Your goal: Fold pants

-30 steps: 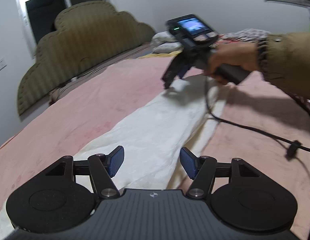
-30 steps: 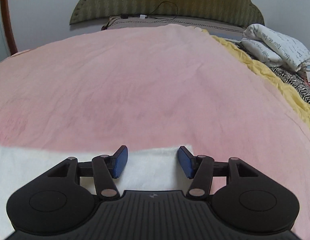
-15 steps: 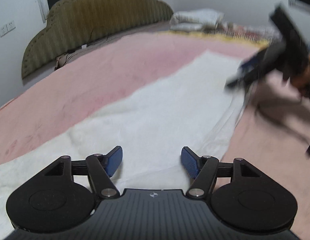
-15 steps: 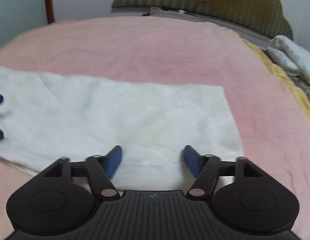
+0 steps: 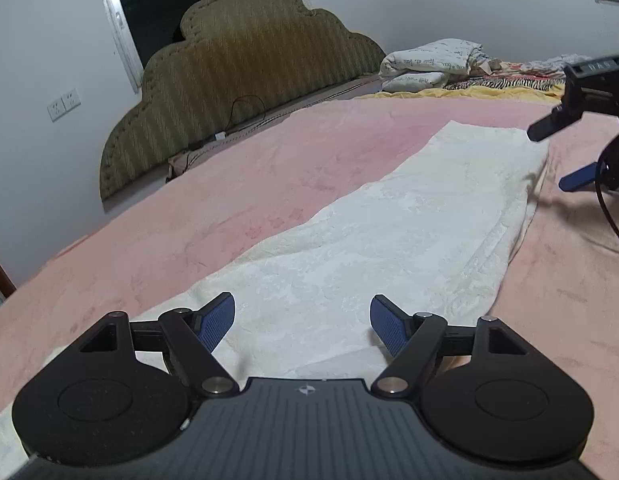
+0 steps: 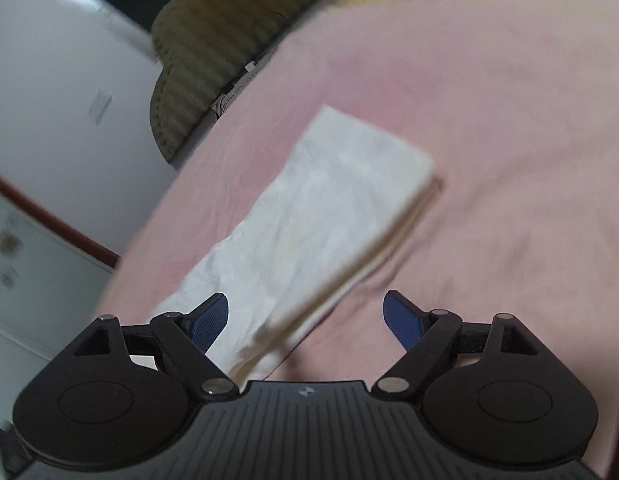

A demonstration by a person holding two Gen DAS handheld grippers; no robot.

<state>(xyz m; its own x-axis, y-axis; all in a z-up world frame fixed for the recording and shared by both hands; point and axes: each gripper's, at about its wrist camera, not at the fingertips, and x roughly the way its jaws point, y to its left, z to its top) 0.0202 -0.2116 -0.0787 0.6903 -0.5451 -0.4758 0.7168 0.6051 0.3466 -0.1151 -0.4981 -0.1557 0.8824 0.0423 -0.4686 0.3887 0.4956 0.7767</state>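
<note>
Since the earlier frames the right tool (image 6: 305, 320) has swung off the far end of the pants and rolled over; seen from the left wrist it now hangs at the right edge, just beside the cloth's far corner. The left tool (image 5: 301, 322) has barely shifted. Its jaws have just been opening, wide apart now, with cloth lying below the gap but nothing pinched. The right tool's jaws sprang apart earlier in that second and stand wide, gripping nothing; the layered long edge of the cloth runs under the space between its blue ribbed pads (image 6: 207, 322).

The white, faintly embossed cotton pants (image 5: 409, 216) lie as one long, narrow strip ahead of the left tool, stretching away over the pink, slightly fuzzy bedspread (image 5: 209, 200) toward the scalloped olive striped headboard (image 5: 237, 64). Stacked edges show along the strip's right side, so the lengthwise fold looks done and released. A crosswise fold, end onto end, probably comes next. The fabric looks soft and limp, likely to sag when lifted.
</note>
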